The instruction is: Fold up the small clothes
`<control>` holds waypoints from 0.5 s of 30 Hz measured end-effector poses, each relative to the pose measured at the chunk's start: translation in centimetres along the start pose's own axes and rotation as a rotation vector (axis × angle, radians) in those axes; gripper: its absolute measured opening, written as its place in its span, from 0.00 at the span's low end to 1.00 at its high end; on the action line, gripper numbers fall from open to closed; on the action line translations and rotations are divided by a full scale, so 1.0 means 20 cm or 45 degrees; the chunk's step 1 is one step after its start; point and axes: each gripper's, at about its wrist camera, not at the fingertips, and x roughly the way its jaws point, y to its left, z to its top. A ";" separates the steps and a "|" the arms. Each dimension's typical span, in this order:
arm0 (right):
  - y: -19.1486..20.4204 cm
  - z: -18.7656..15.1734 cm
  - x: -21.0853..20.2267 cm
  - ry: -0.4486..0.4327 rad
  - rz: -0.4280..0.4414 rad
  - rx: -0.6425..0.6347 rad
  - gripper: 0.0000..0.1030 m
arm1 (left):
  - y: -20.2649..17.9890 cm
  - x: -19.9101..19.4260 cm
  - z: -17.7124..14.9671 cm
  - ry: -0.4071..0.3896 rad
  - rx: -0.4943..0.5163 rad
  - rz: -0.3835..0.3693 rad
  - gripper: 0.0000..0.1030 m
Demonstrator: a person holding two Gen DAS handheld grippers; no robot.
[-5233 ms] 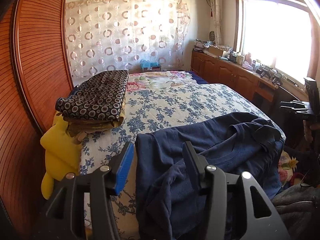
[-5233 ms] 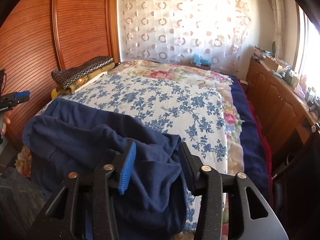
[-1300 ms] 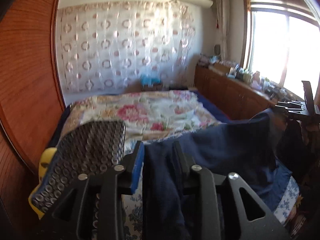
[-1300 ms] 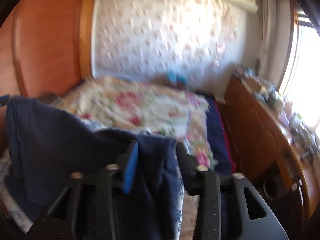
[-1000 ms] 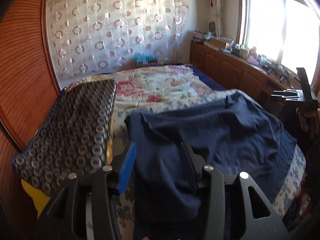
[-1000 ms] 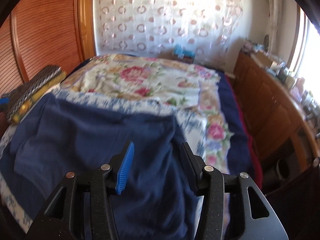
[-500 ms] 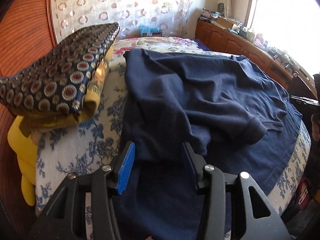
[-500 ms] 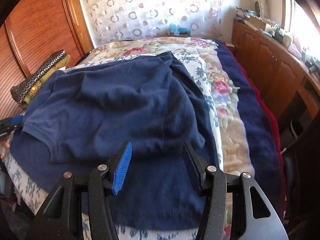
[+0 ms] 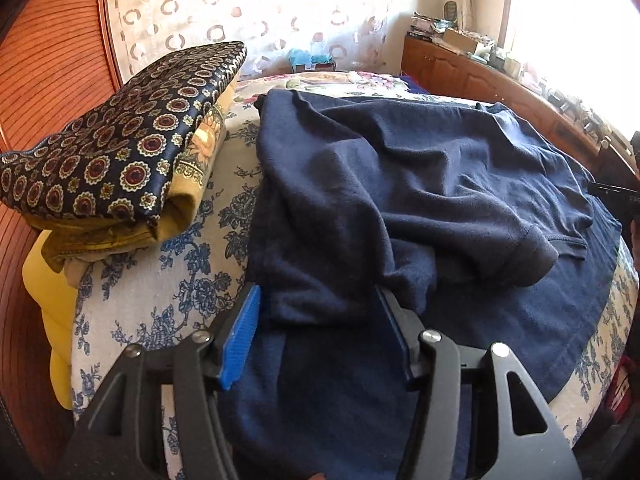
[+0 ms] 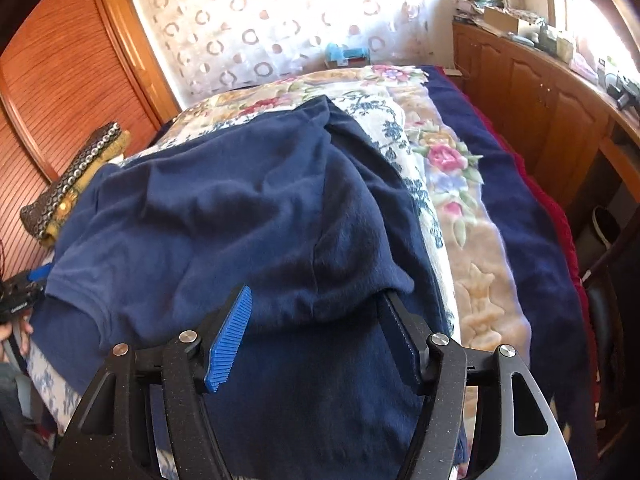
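Now both jaws are opening, cloth between them. Left gripper (image 9: 316, 324) and right gripper (image 10: 316, 328) release the navy shirt (image 9: 420, 184), apparently folded over on the bed (image 9: 132, 308).

A floral bed (image 9: 188, 280) carried folded patterned cloth (image 9: 120, 148) at left (over a yellow pillow (image 9: 48, 292)); a wooden cabinet (image 10: 540, 112) stood right.

The shirt (image 9: 420, 184) lies on the bed (image 9: 160, 292), folded over itself. Folded stack (image 9: 120, 152) lies left of it, cabinets (image 10: 540, 108) far right.
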 end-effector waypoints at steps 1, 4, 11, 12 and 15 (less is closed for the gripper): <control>0.01 0.00 0.01 -0.001 -0.022 -0.001 0.64 | 0.01 0.00 0.00 0.000 0.000 0.001 0.55; 0.02 0.00 0.03 -0.011 -0.054 -0.016 0.65 | 0.00 0.00 0.00 0.000 0.004 0.009 0.55; 0.07 -0.03 0.05 -0.024 -0.142 -0.097 0.65 | 0.01 -0.01 0.00 -0.001 0.004 0.011 0.55; 0.07 -0.03 0.06 -0.023 -0.147 -0.101 0.66 | 0.01 -0.01 0.00 -0.001 0.005 0.013 0.55; 0.07 -0.03 0.06 -0.019 -0.171 -0.119 0.66 | 0.01 -0.02 -0.01 -0.003 0.000 0.012 0.55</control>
